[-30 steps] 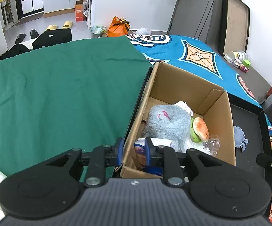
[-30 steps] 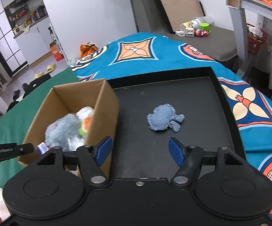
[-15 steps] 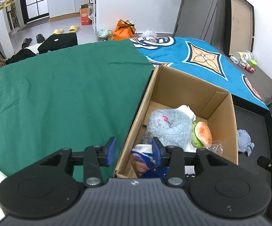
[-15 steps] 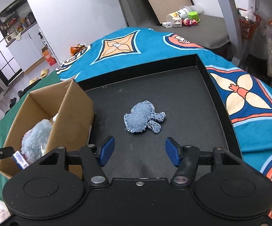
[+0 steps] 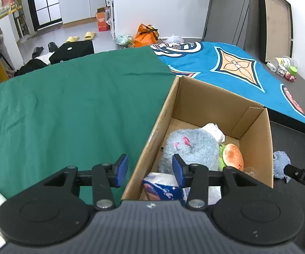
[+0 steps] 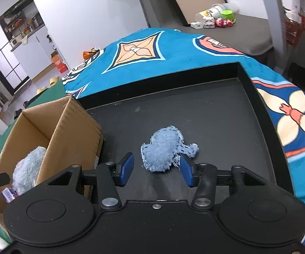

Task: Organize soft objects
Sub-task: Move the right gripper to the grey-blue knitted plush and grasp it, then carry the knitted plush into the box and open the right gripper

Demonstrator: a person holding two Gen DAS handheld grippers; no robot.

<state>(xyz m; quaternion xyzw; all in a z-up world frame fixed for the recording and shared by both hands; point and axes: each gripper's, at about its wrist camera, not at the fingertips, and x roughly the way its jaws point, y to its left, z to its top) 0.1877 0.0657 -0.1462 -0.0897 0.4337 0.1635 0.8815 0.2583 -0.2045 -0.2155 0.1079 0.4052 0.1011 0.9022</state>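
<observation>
Denim plush [image 6: 165,150] at frame centre is now framed by the right gripper [image 6: 156,169], fingers spread, closer than before; left gripper [image 5: 150,170] is released over the cardboard box [image 5: 256,146].

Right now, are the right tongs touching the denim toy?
Cannot tell. In the right wrist view the open right tongs straddle the denim toy on the tray, but no clear gap or contact shows.

Far ahead of the left gripper stand a white wall [image 5: 152,2] and white cupboards [image 5: 74,0] by dark-framed glass doors [image 5: 44,0]. Yellow slippers [image 5: 89,35] and an orange bag [image 5: 147,34] lie on the pale floor [image 5: 67,33]. A big brown board [image 5: 276,25] leans far ahead to the right.
</observation>
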